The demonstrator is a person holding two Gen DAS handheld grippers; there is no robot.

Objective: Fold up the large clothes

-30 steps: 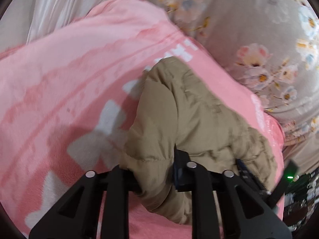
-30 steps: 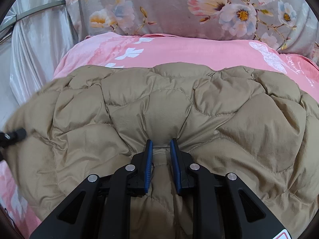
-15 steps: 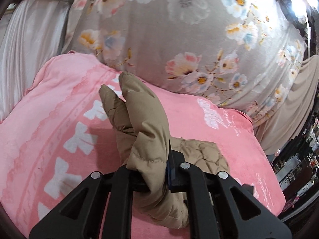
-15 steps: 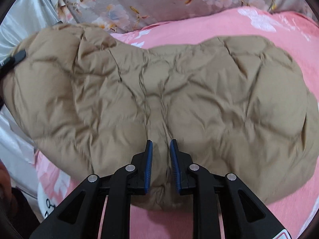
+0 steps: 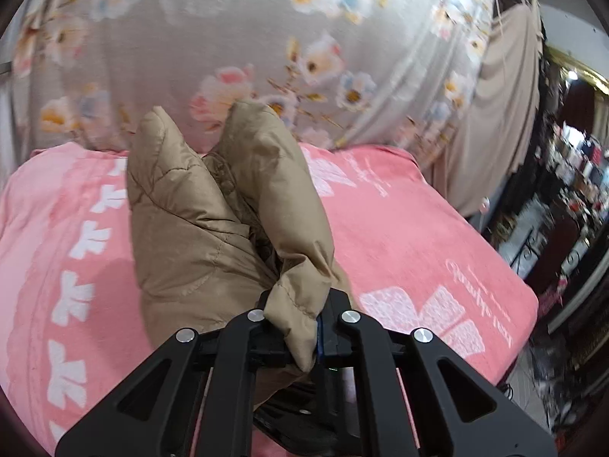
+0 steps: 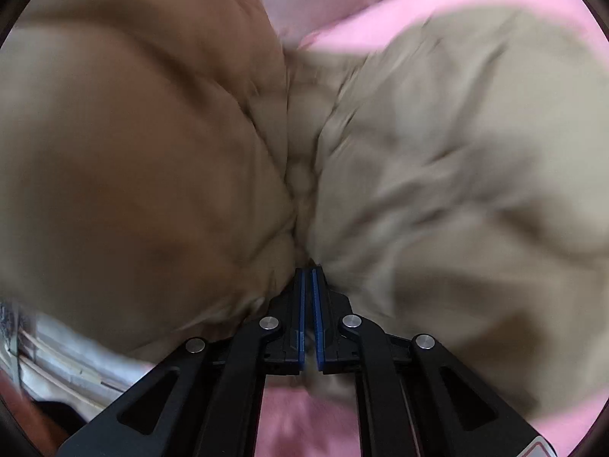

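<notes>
Bunching puffy and quilted, the tan jacket (image 5: 213,224) sits clenched in left tongs (image 5: 295,329) and right tongs (image 6: 308,278).

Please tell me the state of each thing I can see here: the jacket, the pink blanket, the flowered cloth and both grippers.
tan puffer jacket: bunched, lifted, gripped at two places.
left gripper: shut on a jacket fold.
right gripper: shut on jacket fabric; view blurred.
pink blanket: spread flat under the jacket.
floral sheet: behind the blanket, loosely wrinkled.
</notes>
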